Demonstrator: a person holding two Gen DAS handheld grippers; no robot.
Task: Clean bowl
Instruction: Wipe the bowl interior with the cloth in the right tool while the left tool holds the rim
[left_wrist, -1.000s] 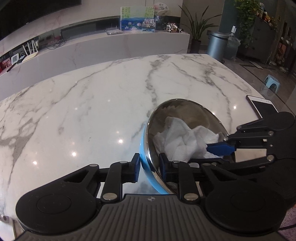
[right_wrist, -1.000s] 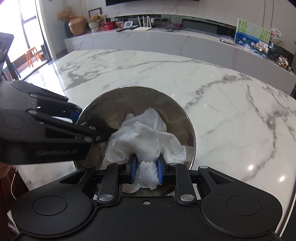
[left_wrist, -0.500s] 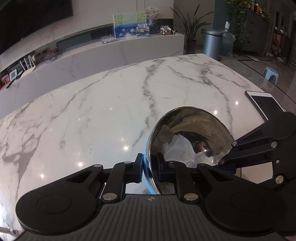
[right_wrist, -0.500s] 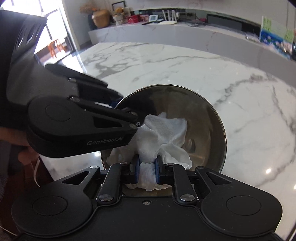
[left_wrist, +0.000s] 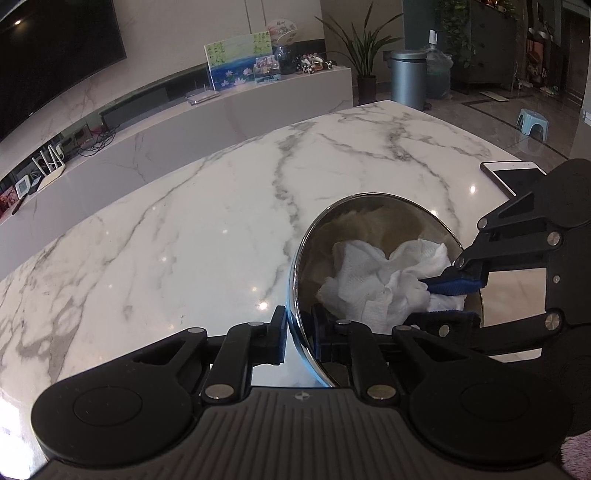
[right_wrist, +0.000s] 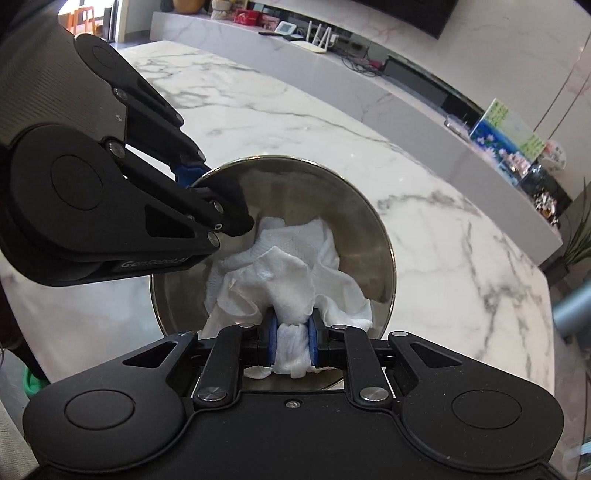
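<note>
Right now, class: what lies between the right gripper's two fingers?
A bunched white paper towel, pinched by the right gripper inside the steel bowl; the right wrist view shows it.

Bowls: I count one (right_wrist: 317, 192) — steel, tilted.
Cloths: one (right_wrist: 291, 273), white, crumpled inside it.
Grippers: two — my left (left_wrist: 297, 330) and right (right_wrist: 291, 338).
Phones: one (left_wrist: 513, 177) on the table (left_wrist: 184, 240).
Bins: one (left_wrist: 408, 77).
Stools: one (left_wrist: 532, 123).

"GenRobot.AI" in grey lettering on side of left tool (right_wrist: 207, 186); no other text legible.
</note>
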